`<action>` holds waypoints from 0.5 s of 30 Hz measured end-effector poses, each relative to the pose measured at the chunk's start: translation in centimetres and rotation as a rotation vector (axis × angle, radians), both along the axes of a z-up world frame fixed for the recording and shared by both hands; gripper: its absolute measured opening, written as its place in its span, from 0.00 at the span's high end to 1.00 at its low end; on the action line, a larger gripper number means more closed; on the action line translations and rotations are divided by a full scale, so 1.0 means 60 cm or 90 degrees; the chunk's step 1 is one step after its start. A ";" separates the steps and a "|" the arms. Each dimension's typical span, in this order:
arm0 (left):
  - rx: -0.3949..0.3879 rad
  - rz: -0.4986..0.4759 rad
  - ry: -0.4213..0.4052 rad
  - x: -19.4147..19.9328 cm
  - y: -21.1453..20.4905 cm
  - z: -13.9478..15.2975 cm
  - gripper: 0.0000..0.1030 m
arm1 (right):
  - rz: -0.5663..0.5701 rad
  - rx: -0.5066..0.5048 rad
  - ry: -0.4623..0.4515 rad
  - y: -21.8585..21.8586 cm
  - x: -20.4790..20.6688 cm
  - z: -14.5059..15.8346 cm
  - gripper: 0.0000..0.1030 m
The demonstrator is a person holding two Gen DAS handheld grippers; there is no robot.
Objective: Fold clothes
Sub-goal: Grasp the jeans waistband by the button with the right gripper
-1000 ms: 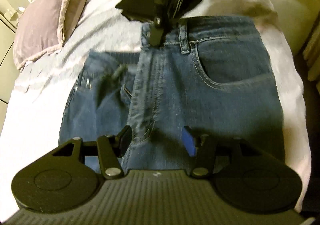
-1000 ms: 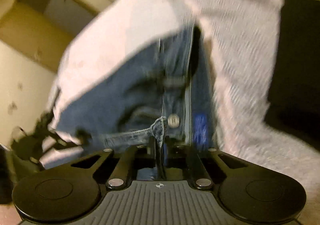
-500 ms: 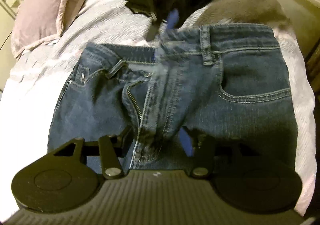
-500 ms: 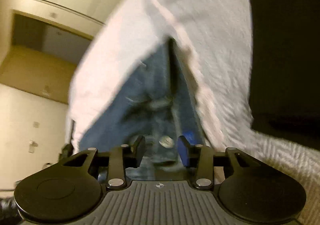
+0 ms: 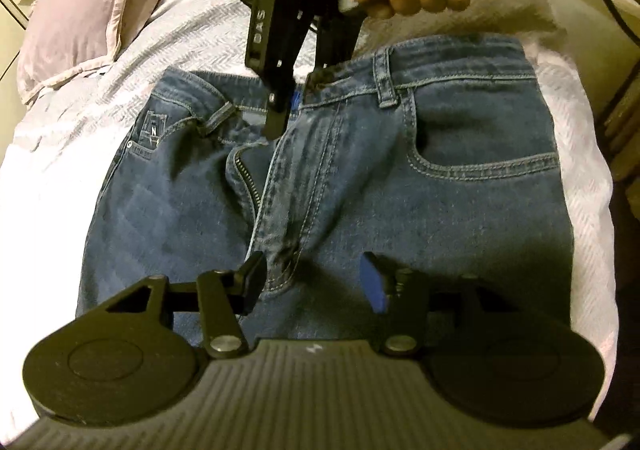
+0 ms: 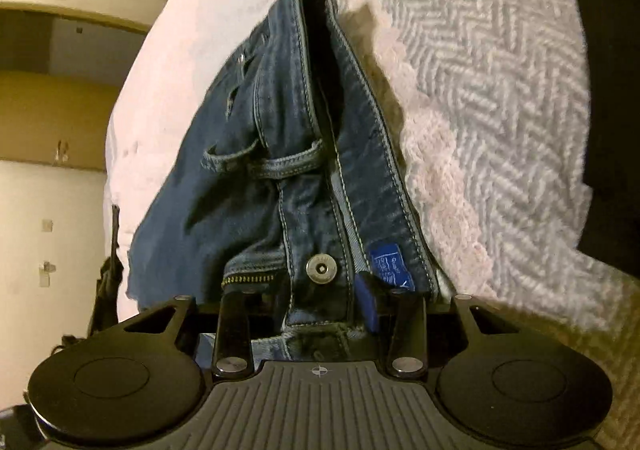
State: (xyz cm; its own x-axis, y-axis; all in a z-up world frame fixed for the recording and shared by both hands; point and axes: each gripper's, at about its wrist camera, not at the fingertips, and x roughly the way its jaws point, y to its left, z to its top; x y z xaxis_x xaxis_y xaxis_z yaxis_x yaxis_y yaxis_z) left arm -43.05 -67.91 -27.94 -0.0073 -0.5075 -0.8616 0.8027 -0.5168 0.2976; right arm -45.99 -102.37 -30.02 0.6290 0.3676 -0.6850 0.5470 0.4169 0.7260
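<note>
The jeans (image 5: 420,177) lie flat on the white bedspread (image 5: 168,29), fly unzipped. My right gripper (image 5: 290,105) sits at the waistband, tongs spread around the button (image 6: 321,269). My left gripper (image 5: 312,282) hovers spread over the crotch.

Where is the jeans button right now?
In the right wrist view the button sits low at centre on the jeans waistband, just left of the blue label and right above the right gripper.
</note>
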 end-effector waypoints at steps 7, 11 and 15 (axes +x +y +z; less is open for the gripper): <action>-0.013 -0.003 -0.006 -0.004 -0.021 -0.004 0.54 | -0.036 -0.012 -0.037 -0.016 0.017 -0.012 0.60; 0.004 0.004 -0.004 0.004 -0.046 -0.012 0.54 | -0.043 -0.005 -0.053 -0.018 0.023 -0.020 0.60; 0.037 0.007 0.001 0.015 -0.067 -0.034 0.53 | -0.041 0.070 -0.097 -0.020 0.007 -0.020 0.60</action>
State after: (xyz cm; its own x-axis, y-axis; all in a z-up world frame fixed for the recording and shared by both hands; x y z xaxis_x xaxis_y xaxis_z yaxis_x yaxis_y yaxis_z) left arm -42.14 -71.91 -29.95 -0.0033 -0.4562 -0.8899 0.8086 -0.5248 0.2661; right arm -45.58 -103.56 -31.24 0.7473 0.3904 -0.5378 0.4502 0.2978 0.8418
